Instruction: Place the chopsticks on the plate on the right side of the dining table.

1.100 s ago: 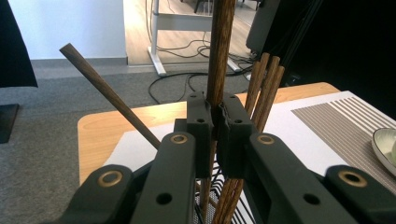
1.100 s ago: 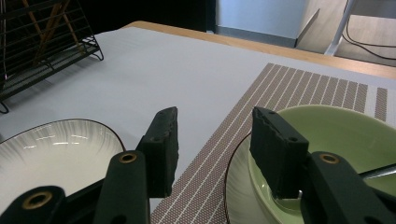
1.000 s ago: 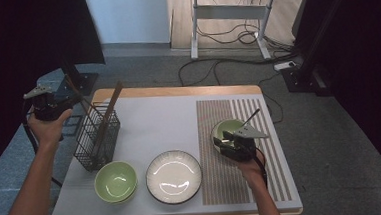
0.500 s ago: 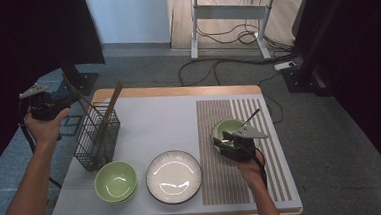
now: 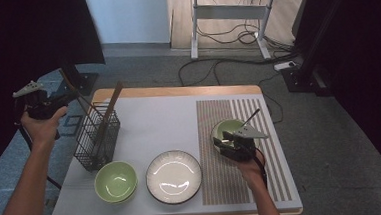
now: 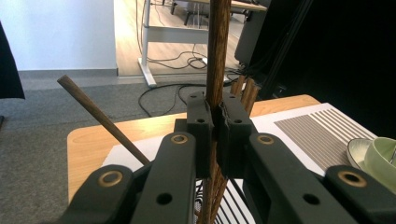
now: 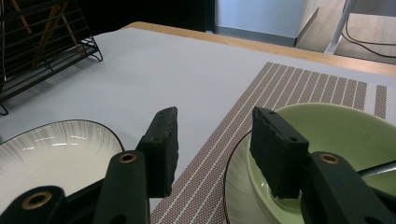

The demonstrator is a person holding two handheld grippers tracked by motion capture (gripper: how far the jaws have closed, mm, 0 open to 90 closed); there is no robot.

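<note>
My left gripper (image 5: 70, 97) (image 6: 217, 126) is held off the table's left edge, shut on a pair of brown chopsticks (image 6: 219, 46) (image 5: 80, 103) that run down into the black wire basket (image 5: 97, 138). More chopsticks (image 5: 114, 99) lean in that basket. At the right, my right gripper (image 5: 225, 140) (image 7: 215, 144) stands open low over the striped mat (image 5: 233, 185). Its right jaw is inside the green bowl (image 7: 336, 135) (image 5: 227, 127), its left jaw outside over the mat. That bowl sits on a plate (image 7: 236, 186) and holds a metal utensil (image 5: 251, 116).
A second green bowl (image 5: 115, 181) and a white plate (image 5: 174, 176) (image 7: 51, 154) sit near the front edge of the table (image 5: 152, 92). Beyond the table are a desk frame (image 5: 228, 12) and cables on the floor.
The left hand has drifted slightly to the left with the chopsticks. The right hand has stayed where it was.
</note>
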